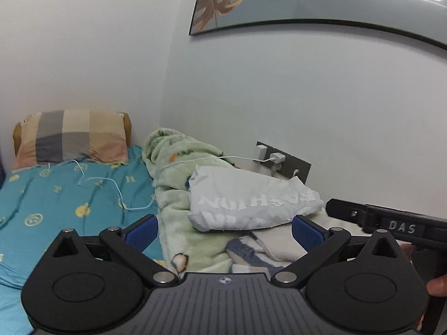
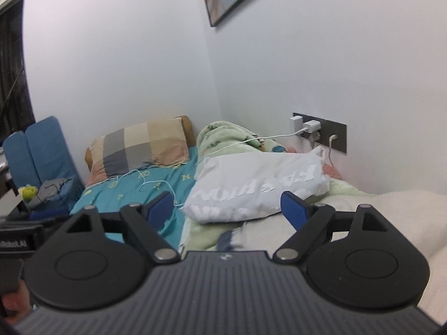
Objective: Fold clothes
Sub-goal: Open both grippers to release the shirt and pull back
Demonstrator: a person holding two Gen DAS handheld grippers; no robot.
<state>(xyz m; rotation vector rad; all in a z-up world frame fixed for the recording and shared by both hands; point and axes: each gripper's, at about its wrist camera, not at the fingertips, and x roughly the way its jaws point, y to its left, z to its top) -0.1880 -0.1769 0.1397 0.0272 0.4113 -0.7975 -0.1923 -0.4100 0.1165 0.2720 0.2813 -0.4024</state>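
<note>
Checked grey-and-beige pillow (image 1: 72, 136) at bed head on teal patterned sheet (image 1: 56, 195). Crumpled pale green fleece blanket (image 1: 173, 167) alongside wall. White charger cable (image 1: 111, 187) runs from grey wall socket plate (image 1: 301, 167). Framed leaf picture (image 1: 251, 0) above.

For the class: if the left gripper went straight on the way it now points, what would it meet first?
Probably the white printed garment, which lies dead ahead between the open left gripper's fingers, on the green blanket. Depth is unclear; the striped cloth below may come first.
</note>
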